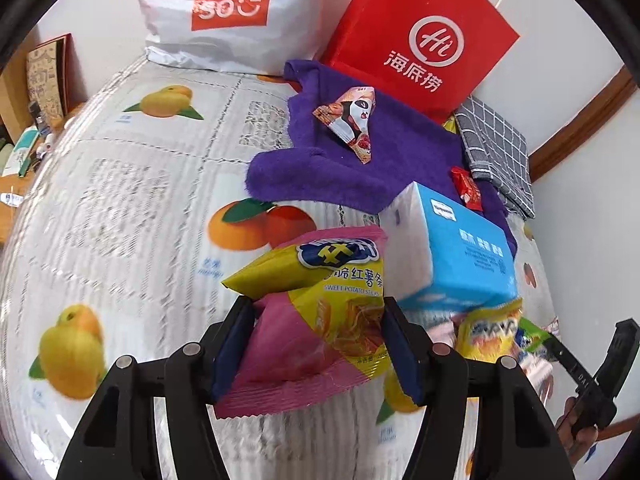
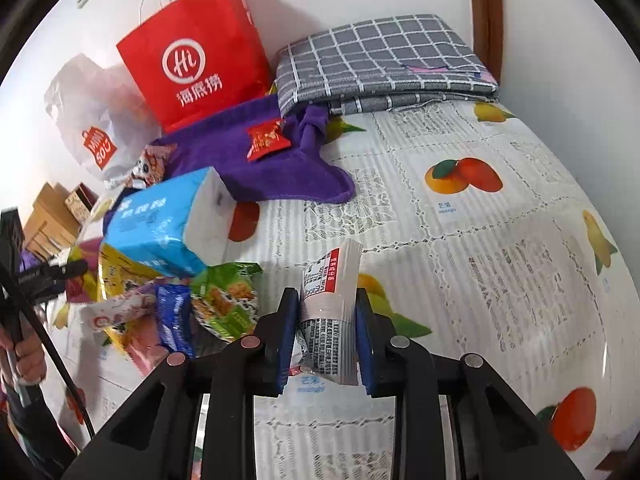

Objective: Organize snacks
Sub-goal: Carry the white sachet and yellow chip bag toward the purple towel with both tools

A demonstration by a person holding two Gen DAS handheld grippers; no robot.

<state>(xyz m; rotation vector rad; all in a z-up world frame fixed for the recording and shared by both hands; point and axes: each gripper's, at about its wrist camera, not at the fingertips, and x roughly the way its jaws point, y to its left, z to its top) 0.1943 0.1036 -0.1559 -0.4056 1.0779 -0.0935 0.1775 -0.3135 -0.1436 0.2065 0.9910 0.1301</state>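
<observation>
My left gripper is shut on a yellow and pink sweet potato sticks packet, with its blue pads against both sides, just above the fruit-print tablecloth. My right gripper is shut on a crumpled white and silver snack packet that stands upright between its pads. To the left of it lies a heap of snacks: a green packet, a blue packet and a yellow one under a blue tissue pack. A panda-print snack and a small red packet rest on a purple towel.
A red paper bag and a white Miniso bag stand against the back wall. A folded grey checked cloth lies at the back right. The tablecloth to the right of my right gripper is bare. A person's hand shows at the left edge of the right wrist view.
</observation>
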